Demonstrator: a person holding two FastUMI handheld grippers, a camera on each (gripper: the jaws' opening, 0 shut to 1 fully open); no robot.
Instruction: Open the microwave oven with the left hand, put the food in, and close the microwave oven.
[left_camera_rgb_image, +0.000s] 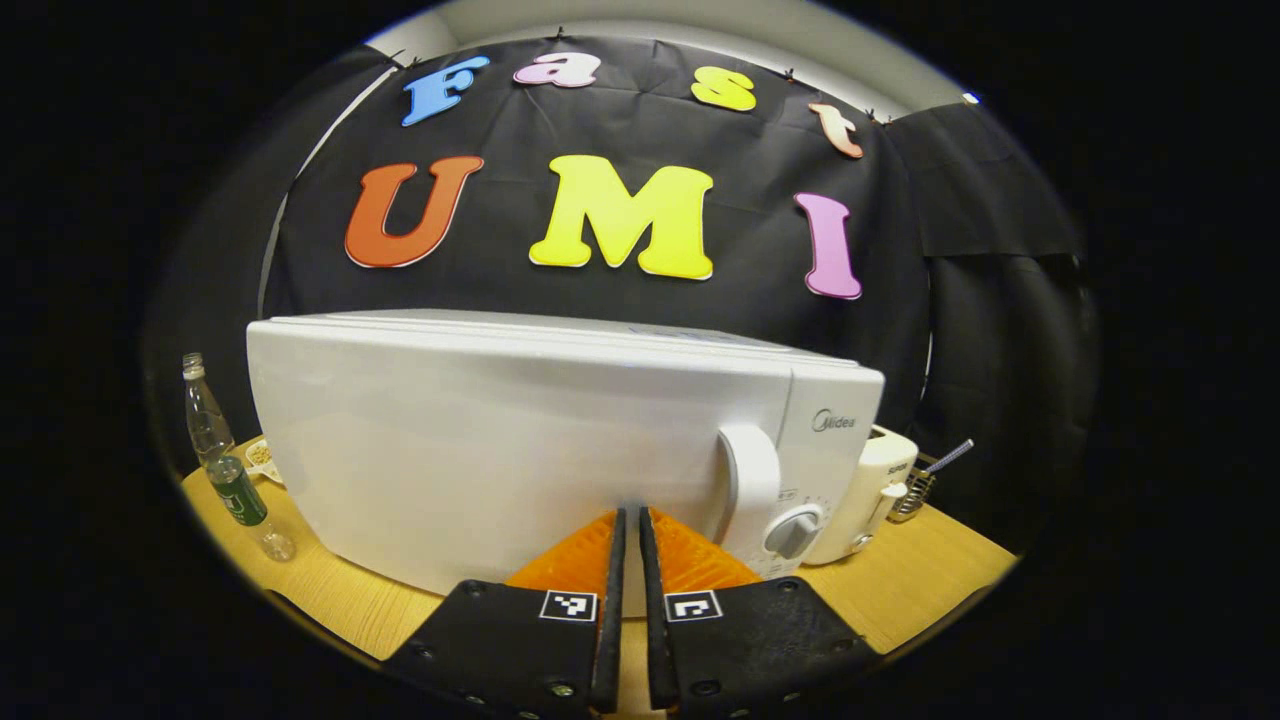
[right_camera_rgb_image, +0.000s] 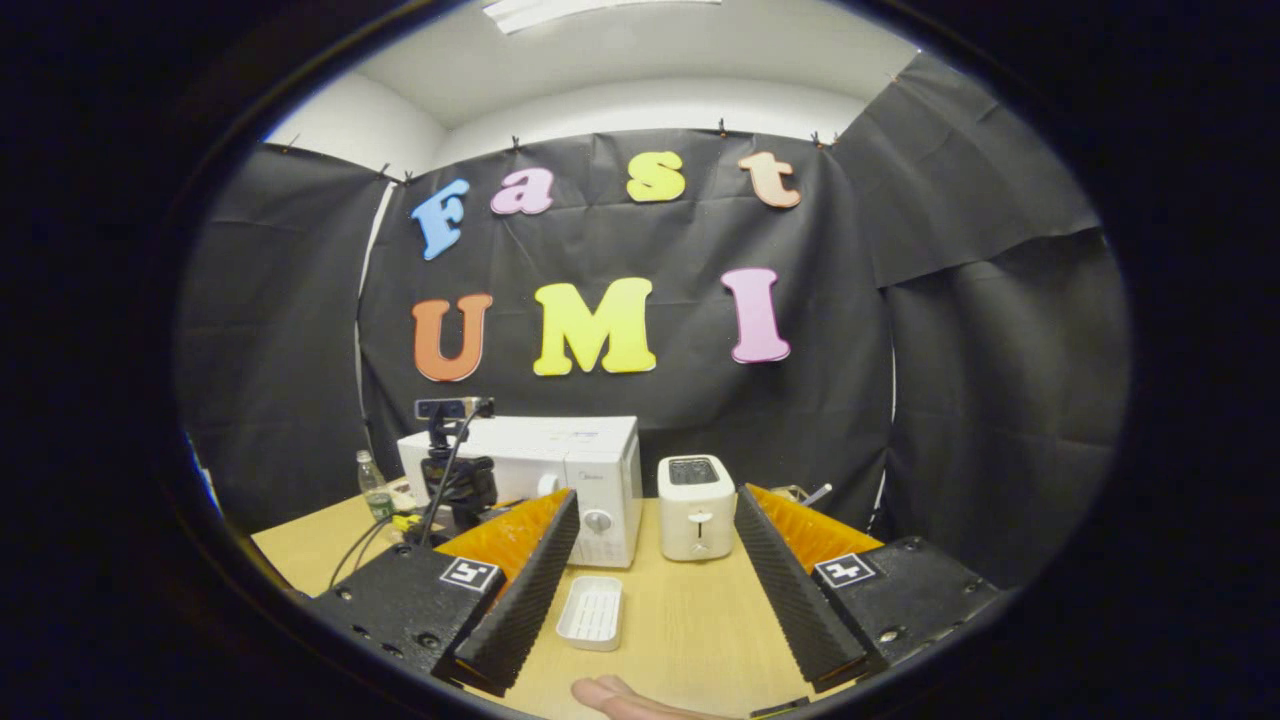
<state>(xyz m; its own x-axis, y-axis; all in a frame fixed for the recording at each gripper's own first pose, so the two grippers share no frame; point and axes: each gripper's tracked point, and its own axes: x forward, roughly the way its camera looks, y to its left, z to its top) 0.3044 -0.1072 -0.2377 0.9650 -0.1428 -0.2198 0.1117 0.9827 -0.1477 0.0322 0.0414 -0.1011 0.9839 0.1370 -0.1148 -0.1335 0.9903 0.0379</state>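
Note:
The white microwave (left_camera_rgb_image: 520, 440) stands close ahead in the left gripper view with its door closed. Its curved handle (left_camera_rgb_image: 752, 480) and a dial (left_camera_rgb_image: 793, 530) sit at its right side. My left gripper (left_camera_rgb_image: 632, 512) is shut with nothing between its fingers, tips just in front of the door, left of the handle. In the right gripper view the microwave (right_camera_rgb_image: 585, 470) is farther off, and the left gripper's body (right_camera_rgb_image: 455, 485) is held before it. My right gripper (right_camera_rgb_image: 655, 492) is wide open and holds nothing. A white ridged tray (right_camera_rgb_image: 592, 612) lies on the table between its fingers.
A white toaster (right_camera_rgb_image: 697, 505) stands right of the microwave, seen too as the toaster (left_camera_rgb_image: 868, 490). A clear bottle (left_camera_rgb_image: 205, 420) and a green-labelled bottle (left_camera_rgb_image: 240, 495) are at the microwave's left. A fingertip (right_camera_rgb_image: 615, 695) shows at the wooden table's (right_camera_rgb_image: 690, 630) near edge.

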